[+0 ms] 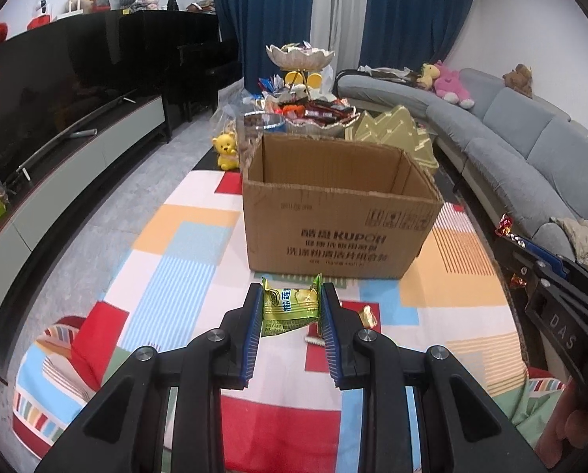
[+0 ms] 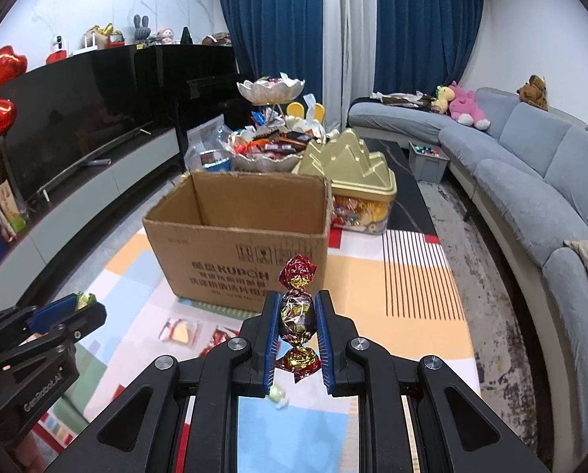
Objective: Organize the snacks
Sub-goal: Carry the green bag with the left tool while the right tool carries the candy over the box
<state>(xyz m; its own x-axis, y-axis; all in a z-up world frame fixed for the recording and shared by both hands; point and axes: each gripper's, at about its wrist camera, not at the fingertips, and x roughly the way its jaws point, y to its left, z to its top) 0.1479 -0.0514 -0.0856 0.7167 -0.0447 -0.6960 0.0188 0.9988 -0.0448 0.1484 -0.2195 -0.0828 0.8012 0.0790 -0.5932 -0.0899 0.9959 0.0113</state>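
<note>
We take the open brown corrugated cardboard box [image 1: 339, 213] as our landmark: it stands on a patchwork cloth of red, pale blue, orange and white blocks [image 1: 183, 244], its top flaps gone, its rim ragged, dark print on its near wall. In front of the box, our left gripper [image 1: 292, 307] has its two black fingers with ribbed blue pads clamped on one flat, glossy green foil snack packet [image 1: 290, 307], which is held crosswise between the pads with its crimped ends sticking up. Our right gripper [image 2: 297, 317] is likewise in front of the box, off its right corner, and its pads are pressed together on one crinkled red-and-gold foil candy [image 2: 297, 311], round in the middle with a twisted ruffle at each end, standing upright along the fingers. Both grippers point forward and downward toward the box, clear of the cloth. On the cloth before the box lie a few loose wrapped sweets: a gold one [image 1: 366, 315] and a small white one [image 1: 315, 340] in the left wrist view, and a pale triangular packet [image 2: 181, 331] in the right wrist view. Behind the box we count two scalloped white bowls on one tiered stand [image 2: 271, 92], the lower bowl heaped with wrapped snacks, and one gold mountain-shaped plastic lid on a clear candy tub [image 2: 357, 181] to the box's right rear. A yellow bear figure [image 1: 226, 151] sits at the box's left rear.
</note>
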